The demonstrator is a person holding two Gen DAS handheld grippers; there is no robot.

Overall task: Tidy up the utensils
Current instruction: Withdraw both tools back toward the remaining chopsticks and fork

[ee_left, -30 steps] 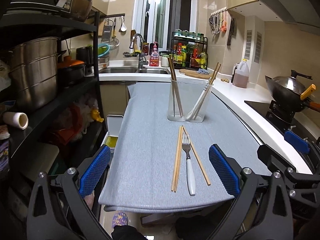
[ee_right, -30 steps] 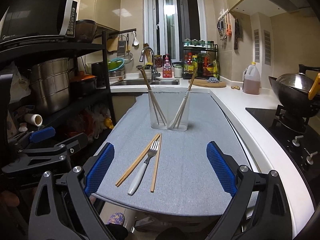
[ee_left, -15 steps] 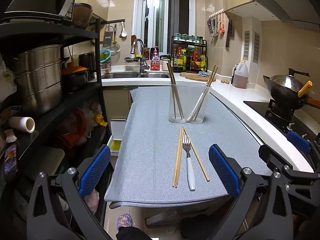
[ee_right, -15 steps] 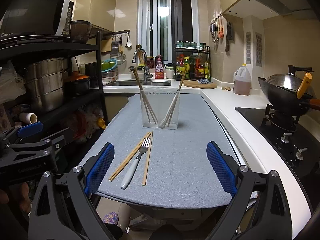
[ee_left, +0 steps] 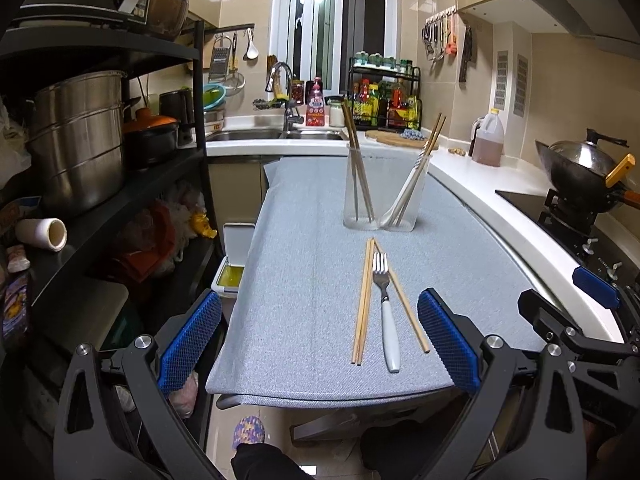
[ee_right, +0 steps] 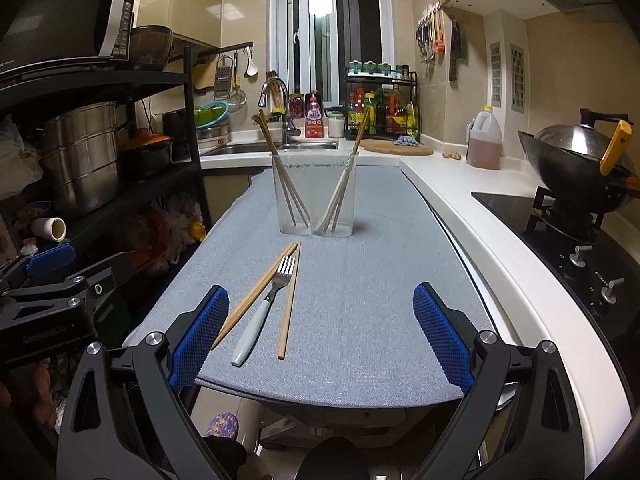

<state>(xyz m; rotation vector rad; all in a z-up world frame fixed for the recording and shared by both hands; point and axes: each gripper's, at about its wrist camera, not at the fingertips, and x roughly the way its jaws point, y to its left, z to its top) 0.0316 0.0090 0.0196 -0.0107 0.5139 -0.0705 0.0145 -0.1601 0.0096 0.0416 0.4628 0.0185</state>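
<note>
A white-handled fork (ee_left: 385,312) (ee_right: 264,306) lies on the grey table cloth (ee_left: 304,280) (ee_right: 372,288) between wooden chopsticks (ee_left: 363,300) (ee_right: 256,294); a single chopstick (ee_left: 402,298) (ee_right: 290,300) lies on its other side. Further back stands a clear two-compartment holder (ee_left: 384,190) (ee_right: 314,194) with chopsticks in the left part and a white spoon with chopsticks in the right part. My left gripper (ee_left: 320,344) is open, empty, near the table's front edge. My right gripper (ee_right: 320,340) is open and empty too, just short of the utensils.
A black shelf rack (ee_left: 100,184) with steel pots stands left of the table. A white counter (ee_right: 500,240) with a hob and wok (ee_right: 576,164) runs along the right. The sink (ee_left: 276,134) and bottles are at the back. A person's slipper (ee_left: 248,432) shows below.
Both grippers have drawn back and risen a little, so the table edge and floor show more. The utensils and holder have not moved. Both grippers stay open.
</note>
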